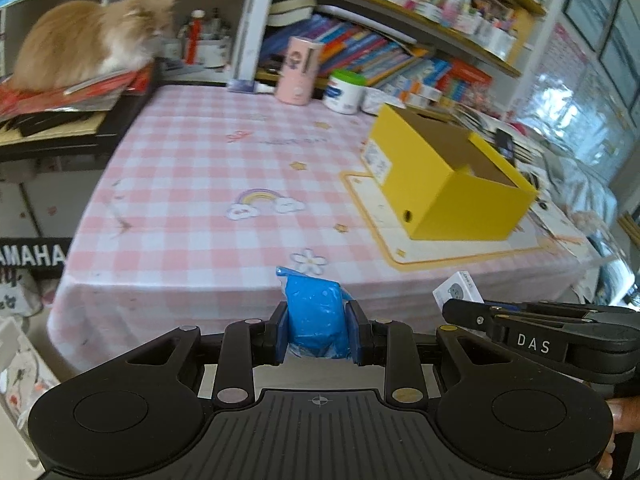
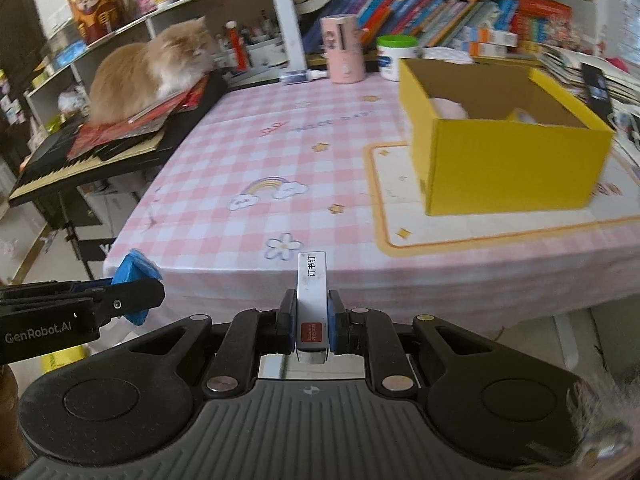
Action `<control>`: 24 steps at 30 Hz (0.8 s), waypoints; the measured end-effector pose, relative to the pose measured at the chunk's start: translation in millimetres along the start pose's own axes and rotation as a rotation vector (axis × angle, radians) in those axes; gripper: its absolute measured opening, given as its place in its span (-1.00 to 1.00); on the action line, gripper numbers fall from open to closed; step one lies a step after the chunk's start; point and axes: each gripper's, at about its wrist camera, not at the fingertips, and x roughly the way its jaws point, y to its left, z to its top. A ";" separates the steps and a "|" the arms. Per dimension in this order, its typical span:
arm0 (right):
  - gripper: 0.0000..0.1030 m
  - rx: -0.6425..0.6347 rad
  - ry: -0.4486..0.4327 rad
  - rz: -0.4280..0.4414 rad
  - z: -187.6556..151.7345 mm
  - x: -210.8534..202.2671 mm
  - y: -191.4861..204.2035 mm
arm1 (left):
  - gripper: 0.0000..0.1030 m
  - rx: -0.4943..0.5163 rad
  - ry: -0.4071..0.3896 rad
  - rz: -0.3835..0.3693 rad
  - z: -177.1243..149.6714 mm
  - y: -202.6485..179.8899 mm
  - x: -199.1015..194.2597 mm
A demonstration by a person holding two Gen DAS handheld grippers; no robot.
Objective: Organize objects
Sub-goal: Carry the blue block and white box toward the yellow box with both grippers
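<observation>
Blue packet [image 1: 316, 316] sits clamped between left fingers [image 1: 282, 330]; right fingers [image 2: 334, 326] clamp staple box [image 2: 311, 304].

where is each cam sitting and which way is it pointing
Left wrist: rides the left gripper, facing across the pink checked table; its fingers clamp a blue packet, the right gripper enters at right.
Right wrist: rides the right gripper, facing the same way, clamping a small white box; the left gripper enters at left.
Shared: table, yellow box, orange cat, bookshelves.
</observation>
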 end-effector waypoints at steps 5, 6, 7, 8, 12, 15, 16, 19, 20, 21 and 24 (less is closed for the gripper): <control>-0.74 0.058 -0.012 -0.048 -10.5 -14.5 -18.2 | -0.47 0.050 0.013 -0.045 0.3 -19.2 6.2; -0.74 0.071 -0.016 -0.059 -12.4 -17.6 -22.4 | -0.47 0.061 0.017 -0.055 0.4 -23.0 7.9; -0.74 0.081 -0.019 -0.067 -14.5 -20.2 -25.6 | -0.47 0.070 0.022 -0.064 0.9 -26.3 10.1; -0.74 0.091 -0.021 -0.076 -16.1 -22.3 -28.7 | -0.47 0.080 0.026 -0.072 1.0 -30.0 11.9; -0.74 0.131 -0.028 -0.111 -24.4 -30.9 -43.3 | -0.47 0.118 0.043 -0.106 2.4 -47.6 21.0; -0.74 0.161 -0.032 -0.138 -27.9 -37.3 -55.6 | -0.47 0.145 0.052 -0.131 3.9 -61.9 27.3; -0.74 0.172 -0.035 -0.148 -29.2 -39.9 -60.3 | -0.47 0.154 0.056 -0.140 4.6 -66.5 29.5; -0.74 0.203 -0.042 -0.173 -31.9 -46.5 -73.6 | -0.47 0.177 0.065 -0.158 5.5 -79.5 34.8; -0.74 0.212 -0.043 -0.179 -32.6 -48.4 -77.8 | -0.47 0.182 0.066 -0.162 6.3 -83.0 36.2; -0.74 0.221 -0.044 -0.186 -33.0 -50.1 -82.5 | -0.47 0.187 0.066 -0.166 7.2 -86.8 37.8; -0.74 0.233 -0.047 -0.197 -31.5 -52.5 -91.9 | -0.47 0.196 0.066 -0.174 10.6 -95.7 42.8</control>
